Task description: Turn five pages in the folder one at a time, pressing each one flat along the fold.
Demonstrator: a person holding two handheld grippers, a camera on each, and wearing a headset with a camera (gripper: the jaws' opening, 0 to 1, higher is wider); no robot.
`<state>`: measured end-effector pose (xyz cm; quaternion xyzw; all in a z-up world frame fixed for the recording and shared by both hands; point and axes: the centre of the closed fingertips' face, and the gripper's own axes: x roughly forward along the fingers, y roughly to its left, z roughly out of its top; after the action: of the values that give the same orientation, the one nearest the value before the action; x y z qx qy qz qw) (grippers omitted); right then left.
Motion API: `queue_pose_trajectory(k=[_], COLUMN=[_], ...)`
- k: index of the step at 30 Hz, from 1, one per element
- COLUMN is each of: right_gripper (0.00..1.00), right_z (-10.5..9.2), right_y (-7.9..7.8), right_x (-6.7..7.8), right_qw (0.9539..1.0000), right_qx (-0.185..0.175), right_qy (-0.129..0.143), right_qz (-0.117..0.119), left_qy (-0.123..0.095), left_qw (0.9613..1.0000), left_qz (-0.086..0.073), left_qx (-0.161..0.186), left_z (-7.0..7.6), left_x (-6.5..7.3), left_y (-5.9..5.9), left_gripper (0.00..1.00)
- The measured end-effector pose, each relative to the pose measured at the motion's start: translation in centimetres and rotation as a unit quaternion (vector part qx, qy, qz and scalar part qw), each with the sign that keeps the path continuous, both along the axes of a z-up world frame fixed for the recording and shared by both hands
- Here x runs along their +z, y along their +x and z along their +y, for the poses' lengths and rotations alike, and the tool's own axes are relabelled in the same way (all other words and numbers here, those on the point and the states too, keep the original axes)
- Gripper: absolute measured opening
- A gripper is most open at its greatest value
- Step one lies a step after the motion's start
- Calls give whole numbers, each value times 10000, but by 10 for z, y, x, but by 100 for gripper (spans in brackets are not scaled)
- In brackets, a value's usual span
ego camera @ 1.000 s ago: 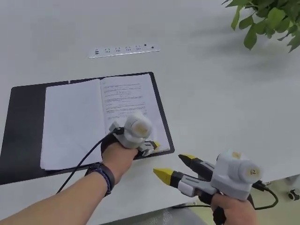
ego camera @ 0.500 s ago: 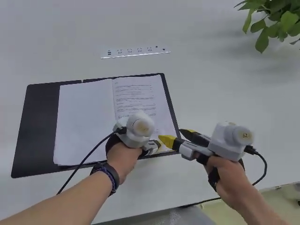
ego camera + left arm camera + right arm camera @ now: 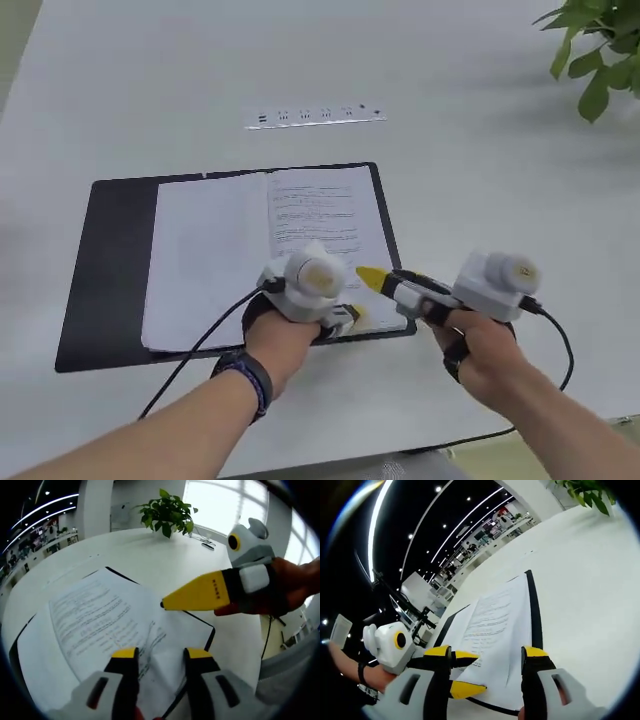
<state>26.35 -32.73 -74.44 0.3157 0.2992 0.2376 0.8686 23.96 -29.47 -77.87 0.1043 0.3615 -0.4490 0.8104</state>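
Note:
The black folder [image 3: 110, 270] lies open on the white table, a blank page [image 3: 205, 260] on its left and a printed page [image 3: 315, 215] on its right. My left gripper [image 3: 345, 318] rests low at the printed page's bottom right corner, and in its own view its jaws [image 3: 162, 655] stand open over that corner of the page [image 3: 90, 615]. My right gripper [image 3: 375, 282] points in from the right, just above the same corner. It is open [image 3: 486, 652], with the page's near edge [image 3: 495, 620] lying between its jaws. Its yellow jaw crosses the left gripper view [image 3: 197, 592].
A white power strip [image 3: 315, 115] lies behind the folder. A potted plant [image 3: 600, 50] stands at the far right. The table's front edge runs just below my hands, and a black cable trails from the left gripper across it.
My right gripper has come up from beyond the table's front edge, leftward to the folder's bottom right corner. The left gripper has stayed at that corner. The head camera has shifted.

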Motion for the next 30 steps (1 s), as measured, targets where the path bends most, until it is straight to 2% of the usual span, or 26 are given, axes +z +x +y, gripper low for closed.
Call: queue_pose_trajectory(k=[3, 9, 10, 11, 13, 14, 17, 20, 23, 25, 27, 28, 30], right_gripper=[47, 42, 42, 41, 38, 37, 27, 17, 1, 0, 0, 0, 0], right_z=[-2, 6, 6, 5, 4, 3, 4, 5, 3, 2, 2, 0, 1], right_y=[0, -10, -11, -13, -15, -16, -20, -23, -24, -22, -22, -22, -21], right_x=[-4, -8, -8, -7, -5, -3, 0, 2, 2, 5, 5, 2, 5], right_qw=[9999, 9996, 9995, 9994, 9992, 9991, 9989, 9988, 9990, 9984, 9984, 9983, 9970], right_qx=[-83, -7, -17, -41, -101, -113, -106, -116, -203, -281, -306, -398, -533], right_qy=[137, 258, 269, 297, 353, 370, 434, 476, 389, 499, 483, 417, 559], right_qz=[44, 141, 149, 164, 155, 144, 113, 63, 4, -36, -11, 54, 75], left_qy=[1, 59, 79, 18, -20, -203, -181, -217, -216, -246, -228, -181, -95], left_qw=[10000, 9999, 9998, 9992, 9985, 9976, 9982, 9980, 9976, 9973, 9973, 9975, 9975], left_qz=[9, 101, 177, 335, 386, 444, 332, 328, 282, 241, 183, 127, 41], left_qx=[-13, -32, 32, 197, 395, 492, 460, 503, 596, 653, 669, 674, 698], left_z=[1, 5, 8, 9, 13, 12, 18, 23, 34, 39, 43, 47, 54], left_x=[0, 1, 1, 3, 6, 12, 19, 24, 27, 31, 33, 35, 35], left_y=[-3, -10, -11, -13, -11, -12, -17, -21, -23, -24, -24, -25, -25], left_gripper=[37, 41, 41, 43, 47, 49, 52, 55, 56, 56, 56, 56, 55])
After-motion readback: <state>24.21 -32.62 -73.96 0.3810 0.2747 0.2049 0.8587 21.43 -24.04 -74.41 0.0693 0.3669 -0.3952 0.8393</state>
